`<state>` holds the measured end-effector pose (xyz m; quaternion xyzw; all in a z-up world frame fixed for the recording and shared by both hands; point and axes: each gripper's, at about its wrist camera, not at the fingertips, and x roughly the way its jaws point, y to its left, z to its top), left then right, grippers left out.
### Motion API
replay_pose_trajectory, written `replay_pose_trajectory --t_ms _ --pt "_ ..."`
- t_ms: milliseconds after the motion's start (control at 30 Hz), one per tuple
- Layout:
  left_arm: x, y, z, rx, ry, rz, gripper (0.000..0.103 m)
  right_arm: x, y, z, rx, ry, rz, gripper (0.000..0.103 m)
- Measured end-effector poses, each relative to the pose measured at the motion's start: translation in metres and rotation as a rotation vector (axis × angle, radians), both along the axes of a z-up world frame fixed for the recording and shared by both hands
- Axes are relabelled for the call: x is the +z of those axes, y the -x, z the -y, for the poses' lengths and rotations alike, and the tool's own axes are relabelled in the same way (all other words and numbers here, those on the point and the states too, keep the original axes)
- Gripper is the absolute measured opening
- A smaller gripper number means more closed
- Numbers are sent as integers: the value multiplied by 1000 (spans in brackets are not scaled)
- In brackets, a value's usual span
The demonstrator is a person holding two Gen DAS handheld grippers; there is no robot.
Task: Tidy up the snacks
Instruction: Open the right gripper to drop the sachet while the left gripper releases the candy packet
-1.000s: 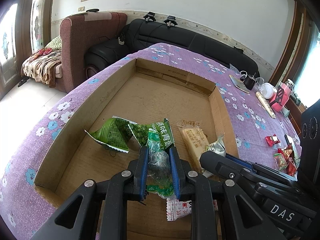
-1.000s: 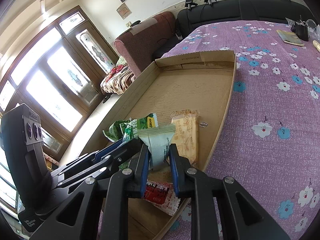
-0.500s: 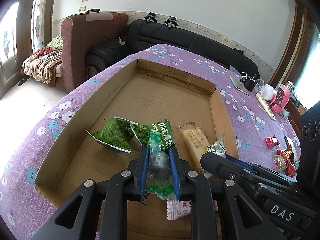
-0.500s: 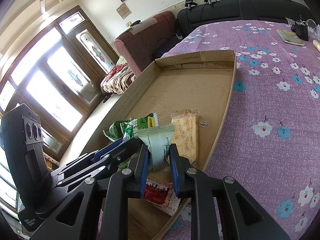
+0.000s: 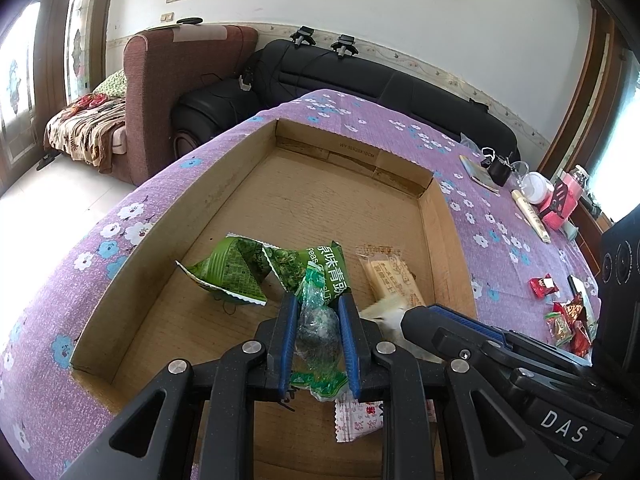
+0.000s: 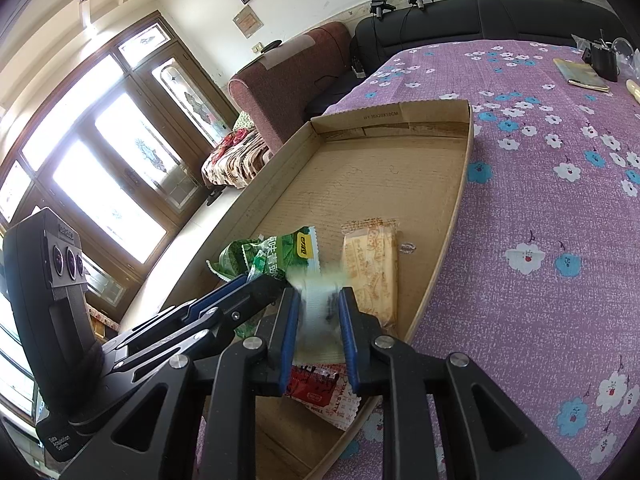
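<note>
You are pinching a green candy (image 5: 318, 330) in your left gripper (image 5: 318, 344) and a pale packet (image 6: 320, 322) in your right gripper (image 6: 318, 332), both hovering over the cardboard box (image 5: 224, 184). Several snacks are already lying inside the box, while red candies (image 5: 568, 322) are waiting on the cloth just beside it

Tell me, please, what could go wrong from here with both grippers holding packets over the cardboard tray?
1. The left gripper pinches a crinkly clear-green candy wrapper; such film could slip or tear.
2. The right gripper holds a pale packet that looks blurred, perhaps swinging, so it might land askew on the beige biscuit pack.
3. The two grippers sit close together above the cardboard tray and could bump each other.
</note>
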<state>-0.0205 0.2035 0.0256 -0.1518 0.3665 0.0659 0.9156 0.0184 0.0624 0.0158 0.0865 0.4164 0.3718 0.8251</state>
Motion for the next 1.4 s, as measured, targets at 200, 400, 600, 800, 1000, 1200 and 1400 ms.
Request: replay_pose_trajectory --t_ms 200,400,600,800,1000,1200,1400 --pt "2 1 -1 9 9 12 22 0 0 0 0 -1 -1 20" --pt "3 5 -3 18 21 34 26 0 0 0 0 0 -1 20" --pt "4 6 -3 22 26 46 30 -1 1 -1 0 -1 -2 20" --pt "4 6 -3 23 26 47 30 -1 1 -1 0 -1 -2 20" --pt "4 6 -3 26 25 48 30 -1 1 -1 0 0 -2 20" --pt "4 7 -4 30 26 50 30 0 0 0 0 0 -2 20" --pt "4 7 -5 30 27 51 30 -1 2 0 0 -2 1 20"
